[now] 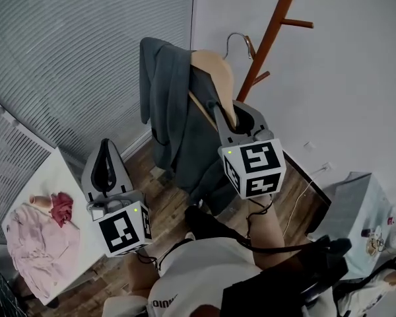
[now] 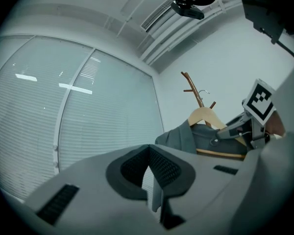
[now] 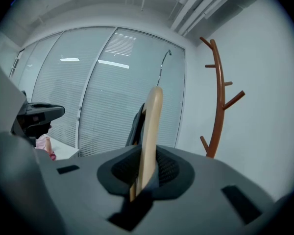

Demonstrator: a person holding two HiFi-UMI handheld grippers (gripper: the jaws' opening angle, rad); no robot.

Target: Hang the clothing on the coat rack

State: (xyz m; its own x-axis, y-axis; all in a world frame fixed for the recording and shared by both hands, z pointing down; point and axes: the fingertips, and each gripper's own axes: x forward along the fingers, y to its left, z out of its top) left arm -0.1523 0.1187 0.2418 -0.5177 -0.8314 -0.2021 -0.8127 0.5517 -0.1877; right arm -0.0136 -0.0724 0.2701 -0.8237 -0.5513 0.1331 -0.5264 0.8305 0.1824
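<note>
- White walls, slatted blinds [image 1: 66, 51] and a wood floor [image 1: 142, 167] frame the scene; a white table [image 1: 86, 243] at the left carries a pink garment [image 1: 43, 243]
- By the wall stands the coat rack [image 1: 267, 45], a bare orange-brown post with upward pegs
- Draped on a wooden hanger [image 1: 214, 78], the grey jacket [image 1: 175, 117] is held in the air near the rack and touches none of it
- Clamped on the hanger's shoulder, the right gripper [image 1: 241, 114] bears the whole load; its own view shows the wood pinched between the pads
- At the low left, the left gripper [image 1: 105, 147] idles with its jaws together on nothing
- Step in hand, as I judge it: carrying the hanger to the rack, since the metal hook [image 1: 236, 41] sits beside the post, not over a peg
- Next move likely calls for raising the hanger, turning the hook toward a peg, lowering it on, and only then letting go
</note>
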